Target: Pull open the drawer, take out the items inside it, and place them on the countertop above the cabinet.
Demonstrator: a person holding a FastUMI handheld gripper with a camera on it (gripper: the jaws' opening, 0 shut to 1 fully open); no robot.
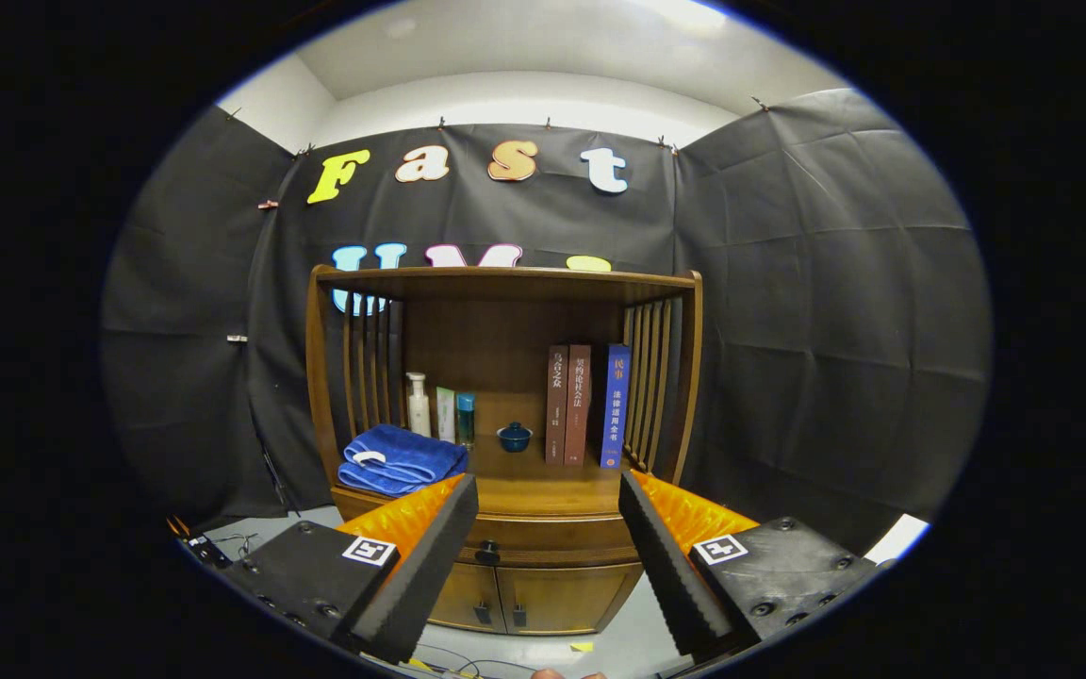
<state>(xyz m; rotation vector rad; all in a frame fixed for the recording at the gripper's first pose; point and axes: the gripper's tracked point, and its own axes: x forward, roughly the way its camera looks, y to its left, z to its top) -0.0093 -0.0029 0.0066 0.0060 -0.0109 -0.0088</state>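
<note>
One wooden cabinet [505, 396] stands against the booth's black wall, and it is the biggest thing here: an open hutch with slatted sides above, a counter [543, 490] at its waist, a drawer [543, 542] under that and two small doors [524, 599] at the bottom. The drawer is shut, its dark knob [487, 550] showing just past the tip of the left finger, so whatever lies inside cannot be seen.

The gripper [548, 509] is held in front of the cabinet, aimed at the counter's front edge and the drawer. Its jaws stand wide apart with nothing between them but the view of the drawer front and counter; they touch nothing.

On the counter, from big to small: a folded blue towel [399, 459] lies at the left end, just beyond the left finger. Three books [586, 405] stand upright toward the right, two brownish and one blue, side by side near the right slats. Behind the towel stand three slim bottles [439, 410] in a row: a white pump bottle, a pale tube and a teal one. Between the bottles and the books sits a small dark blue lidded cup [514, 437], on its own.

Some cables [232, 542] trail on the pale floor [637, 641] to the cabinet's left.
</note>
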